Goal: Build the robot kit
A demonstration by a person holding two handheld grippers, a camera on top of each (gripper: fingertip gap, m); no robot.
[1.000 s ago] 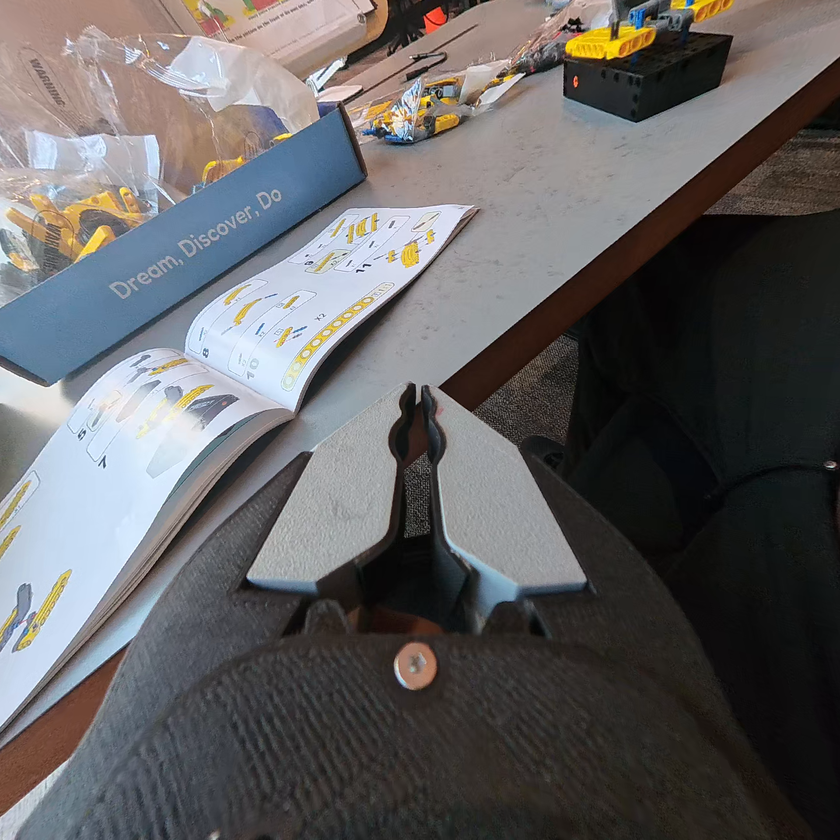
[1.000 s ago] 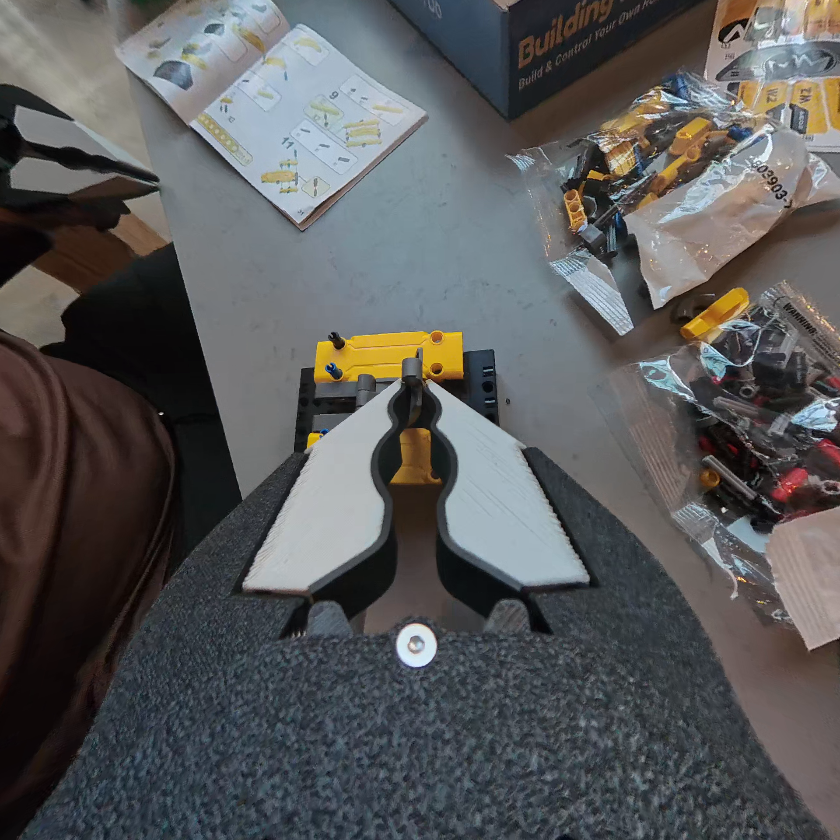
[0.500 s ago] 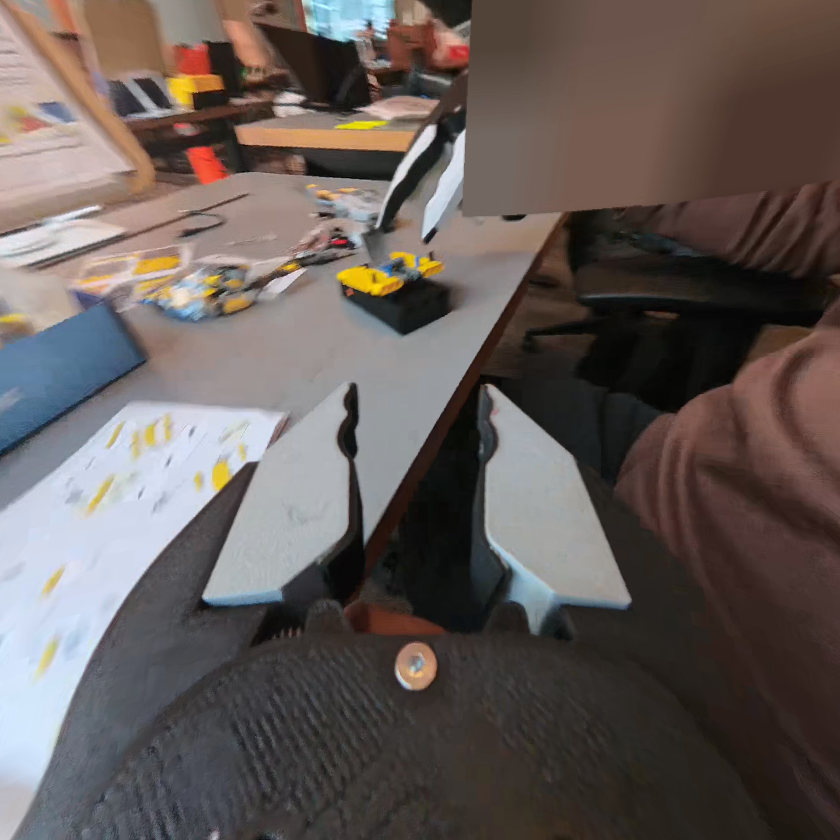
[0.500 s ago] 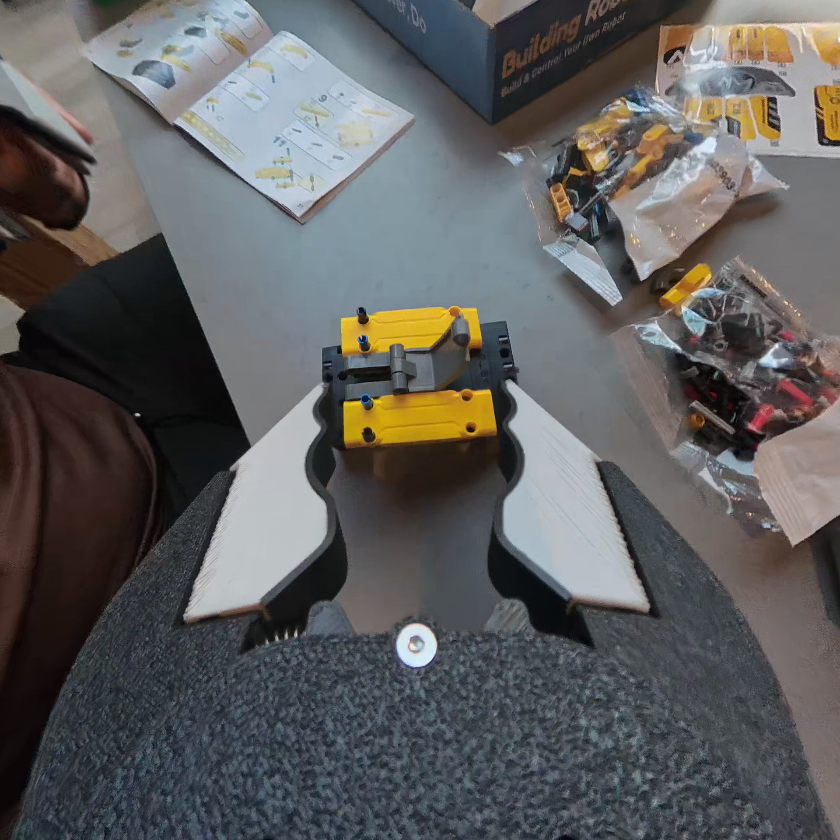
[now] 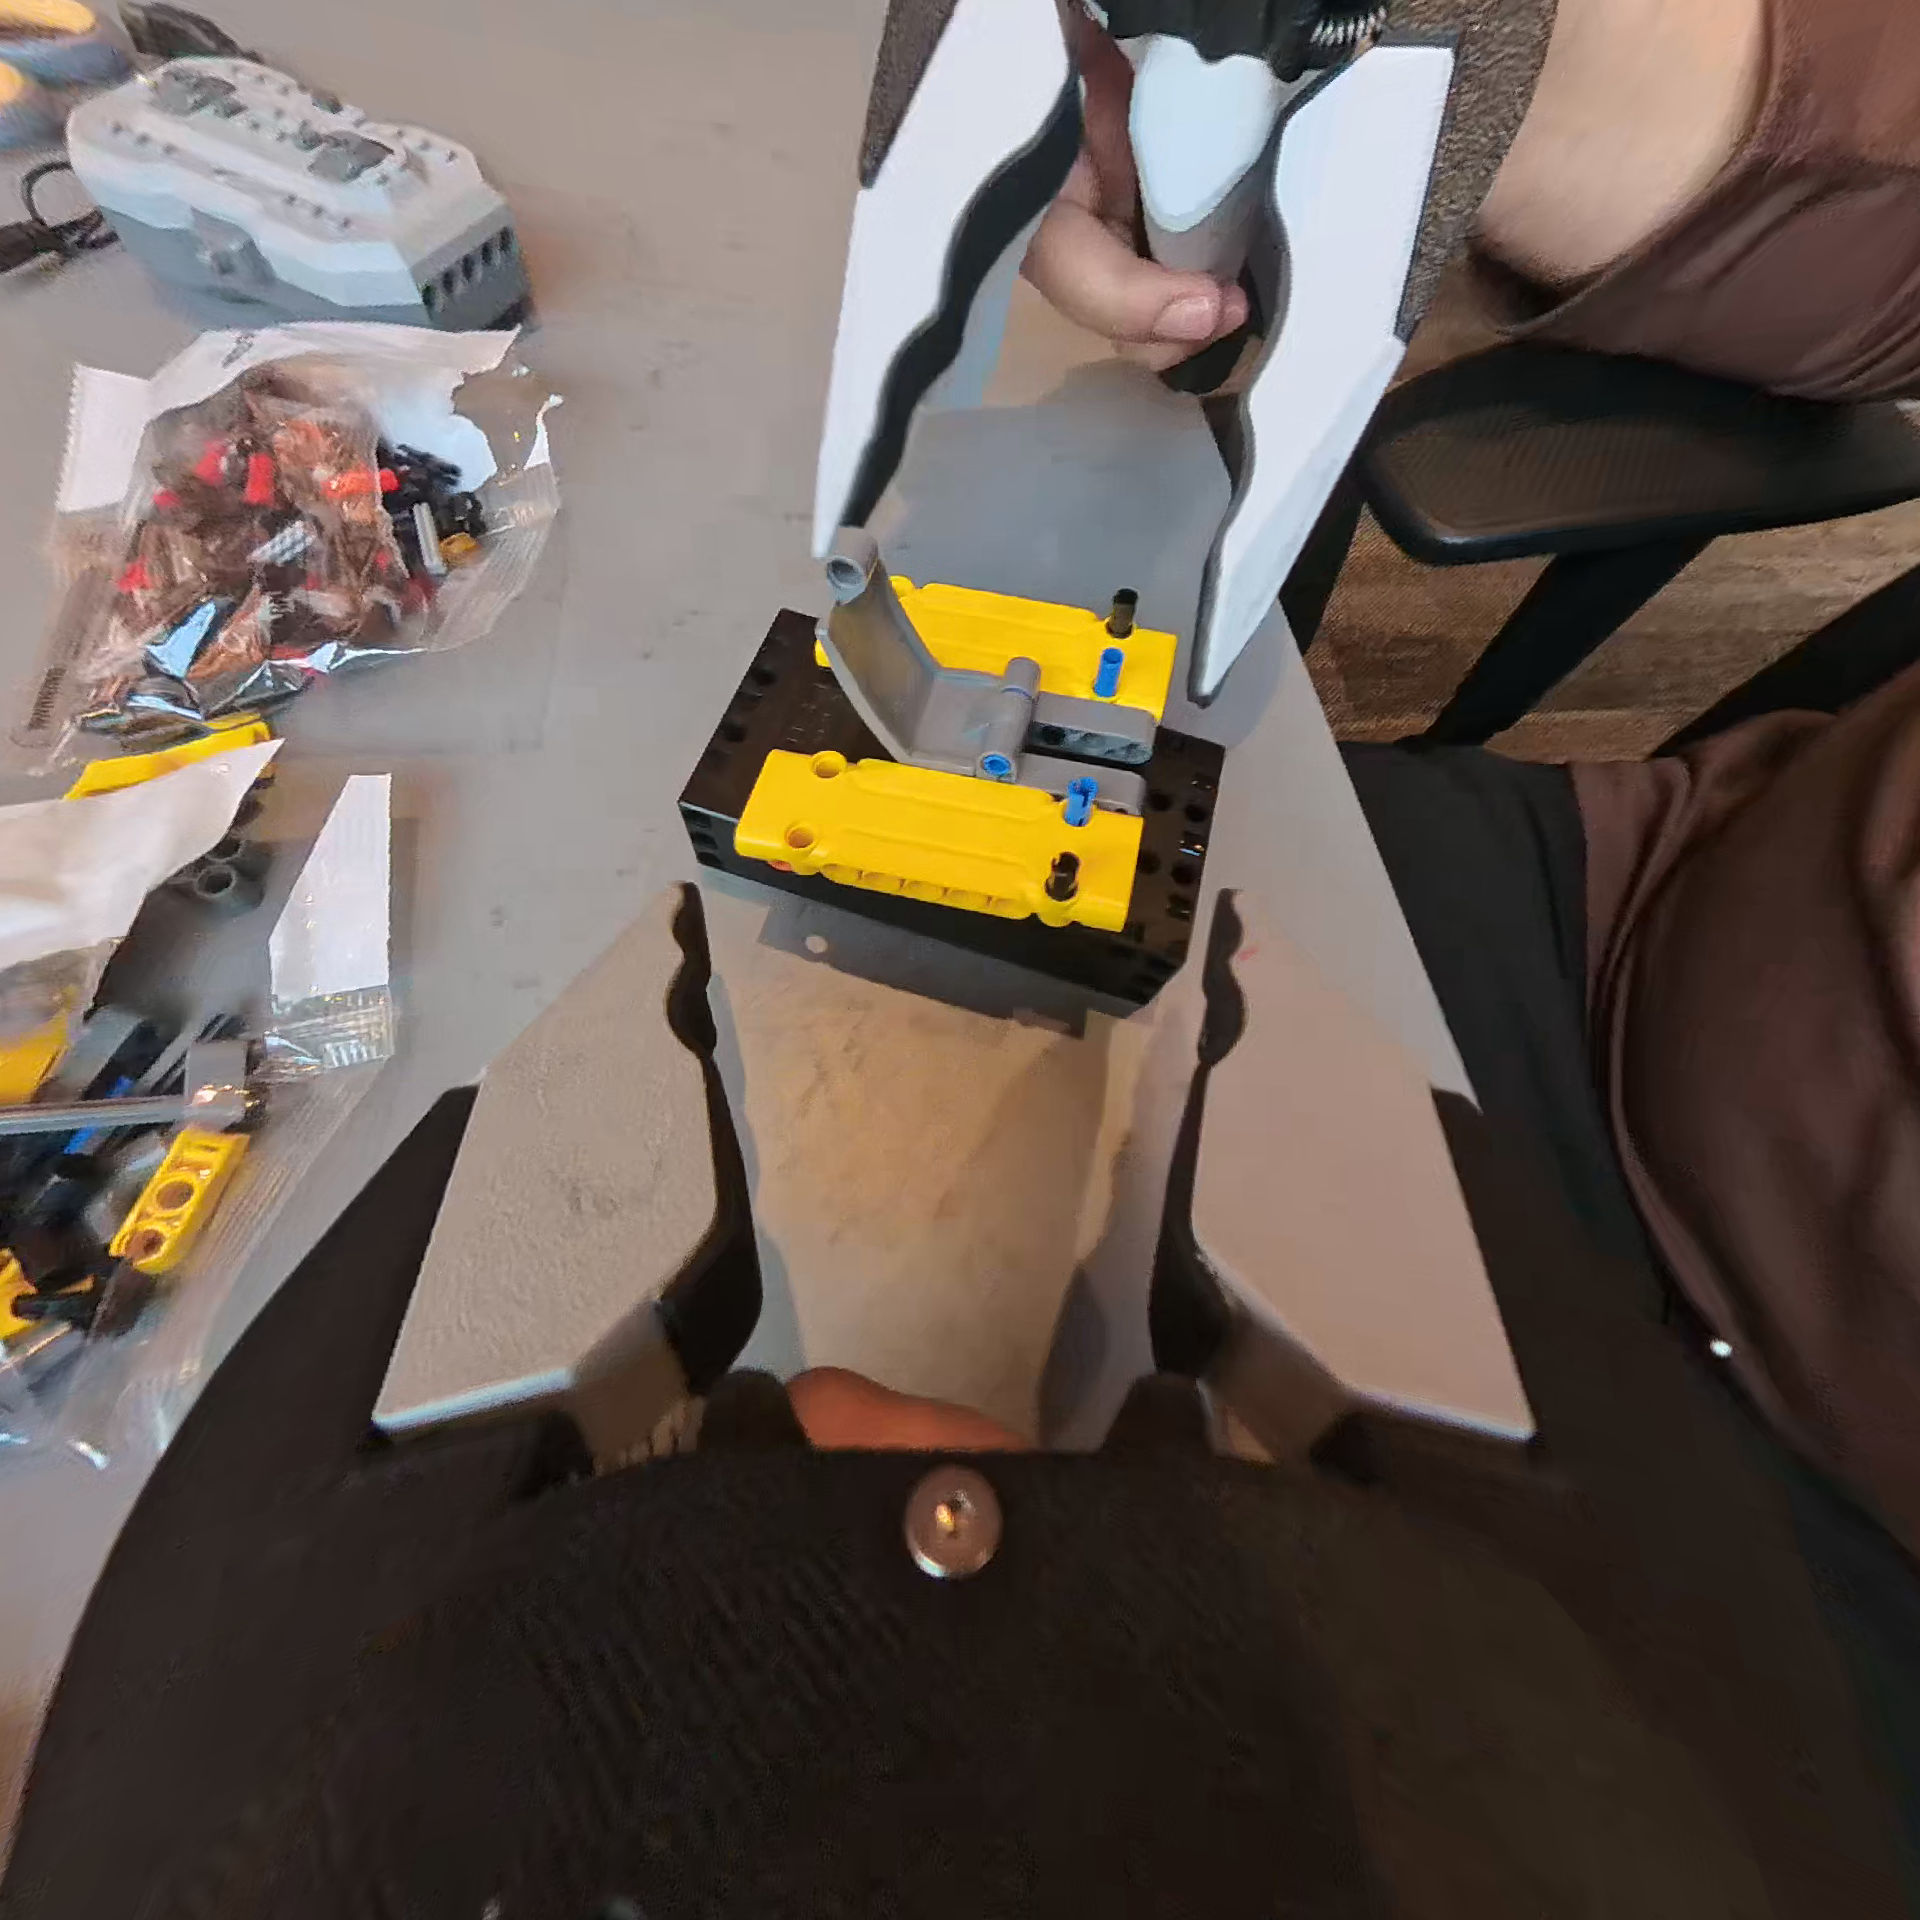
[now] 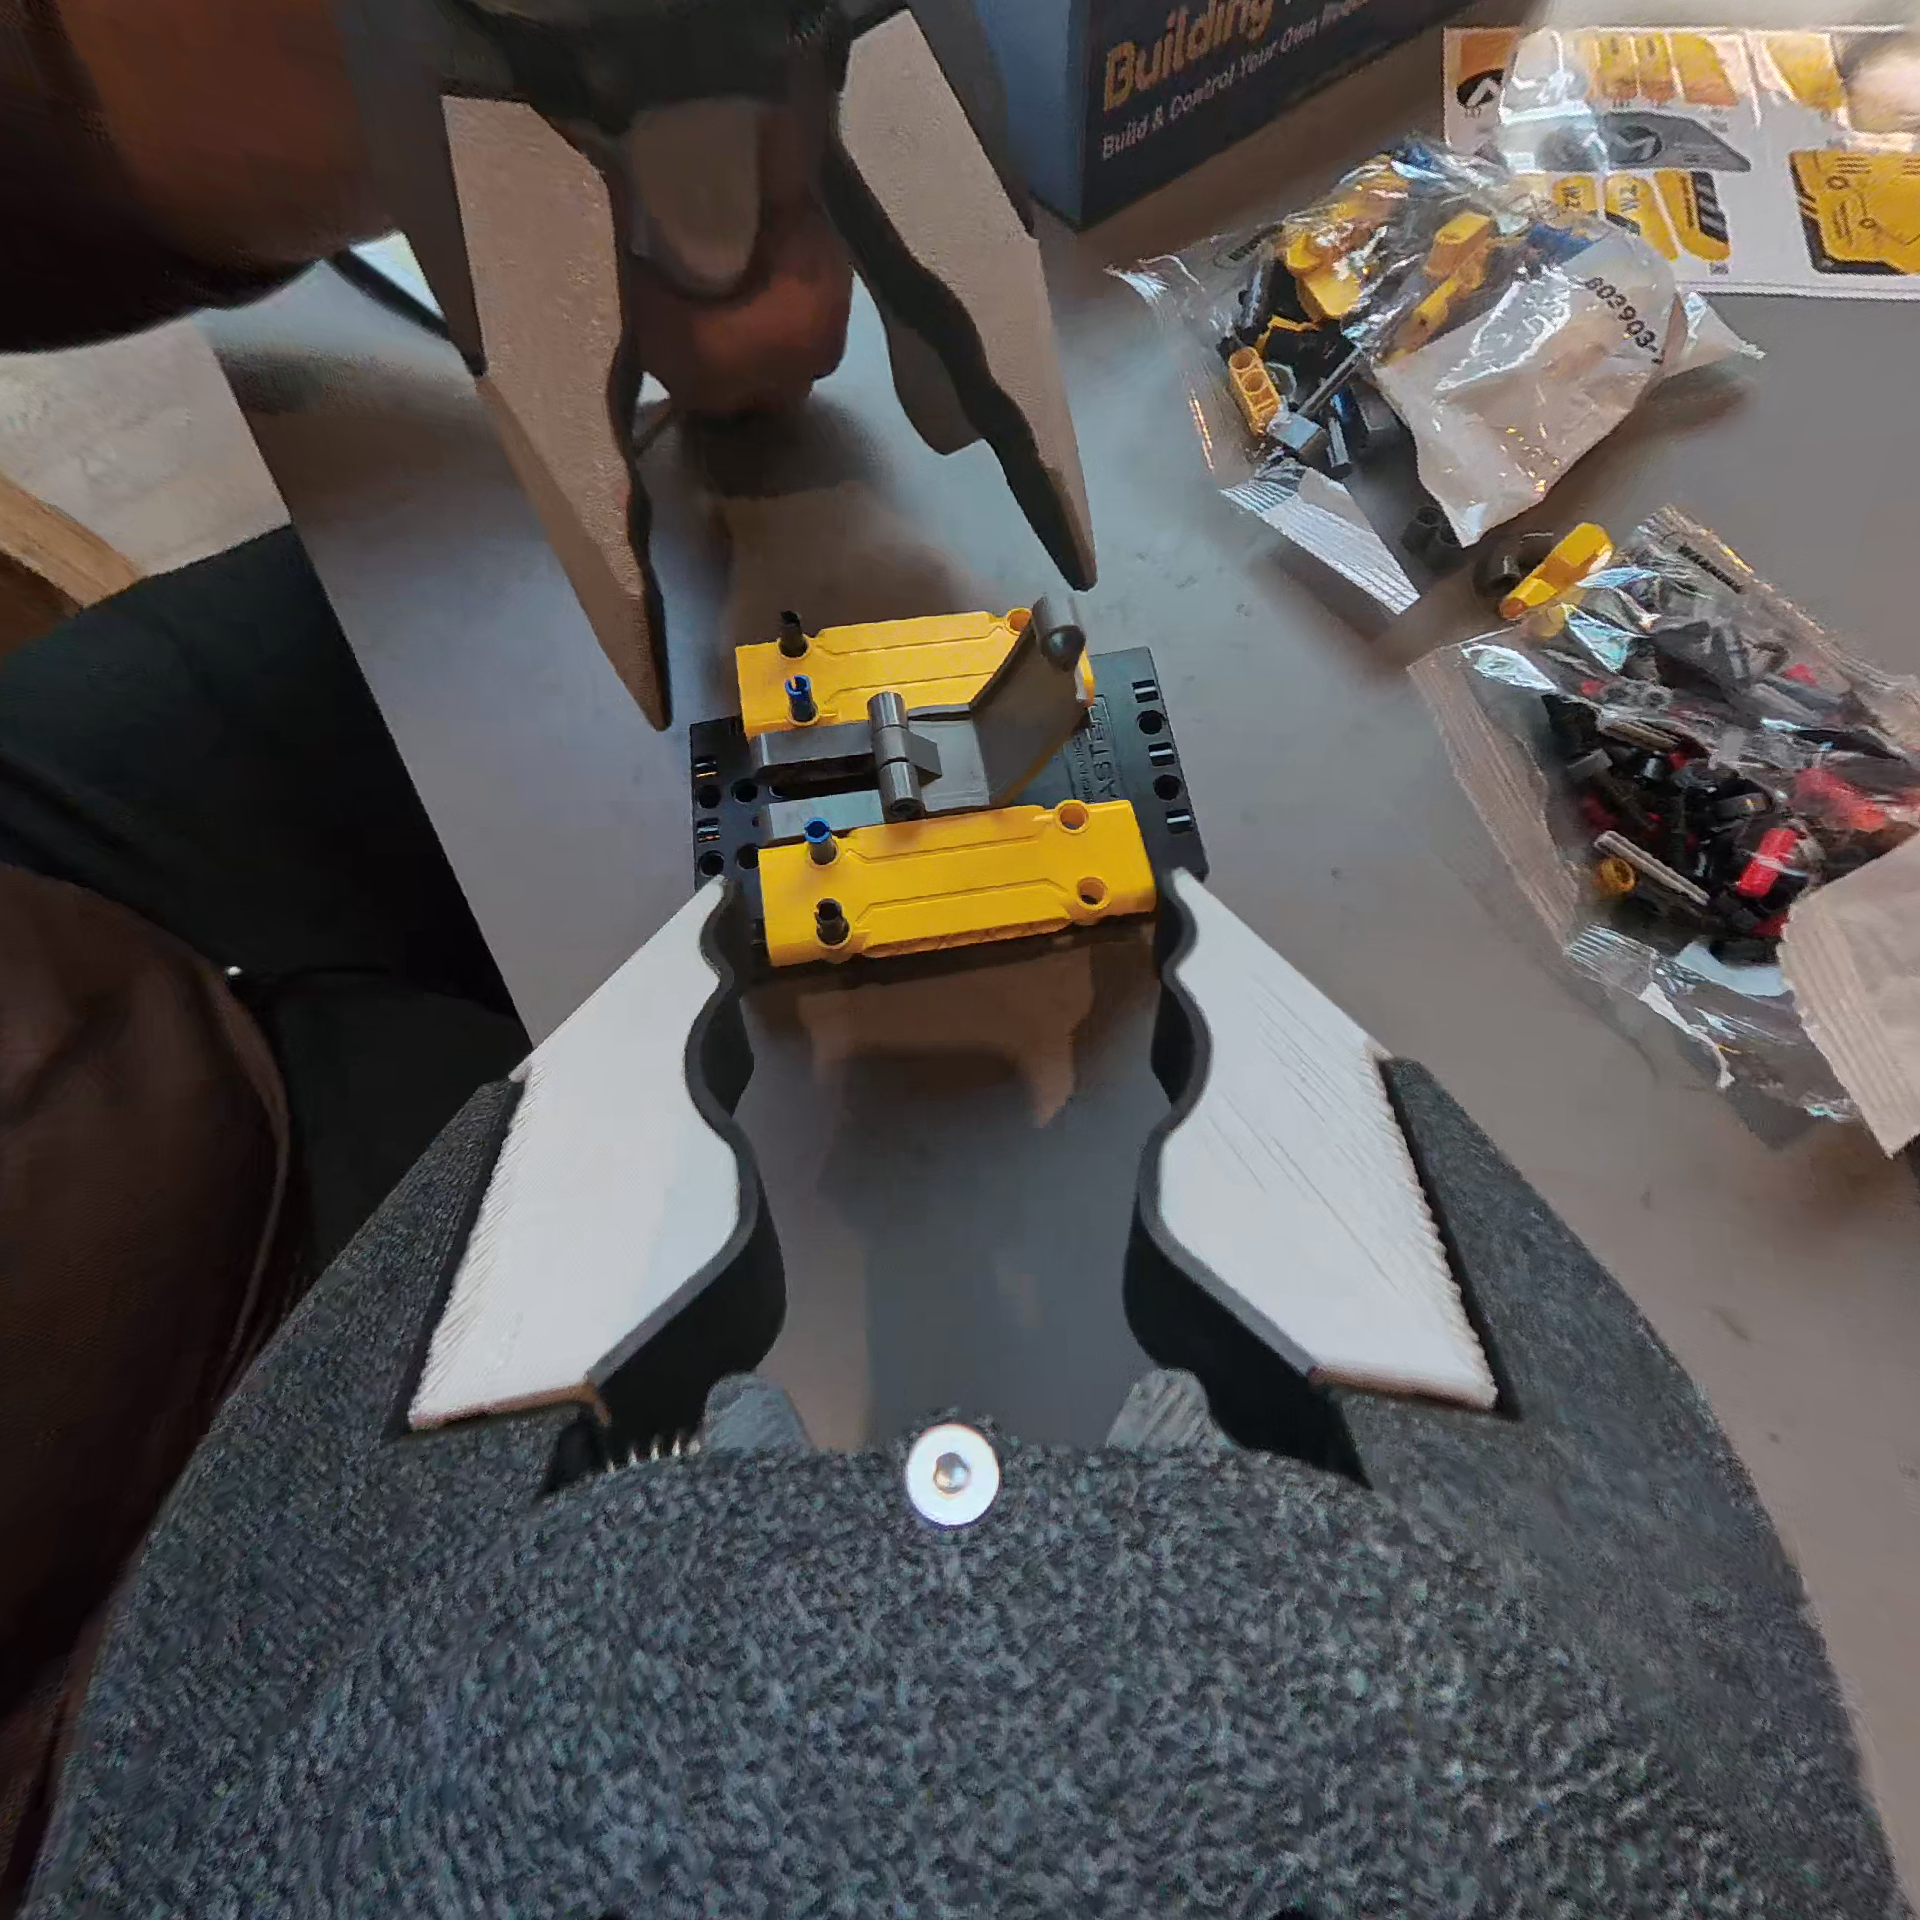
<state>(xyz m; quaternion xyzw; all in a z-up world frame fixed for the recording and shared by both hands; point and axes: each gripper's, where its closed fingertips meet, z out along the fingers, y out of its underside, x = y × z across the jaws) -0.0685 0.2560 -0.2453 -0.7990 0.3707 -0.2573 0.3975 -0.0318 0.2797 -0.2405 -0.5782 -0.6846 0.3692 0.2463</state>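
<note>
Facing each other across the black-and-yellow brick assembly (image 5: 951, 821), the left gripper (image 5: 951, 925) and right gripper (image 6: 945, 883) hold their jaws wide, empty. The assembly sits near the worktop (image 5: 665, 208) edge, parts bags (image 6: 1683, 769) well apart.

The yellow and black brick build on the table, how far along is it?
Done: two yellow panels and a grey angled piece sit on the black block, with blue and black pins standing in them. In hand: nothing; the left gripper and right gripper are both open, one at each side of the build. Left: many loose parts lie in the opened bags beside it.
</note>
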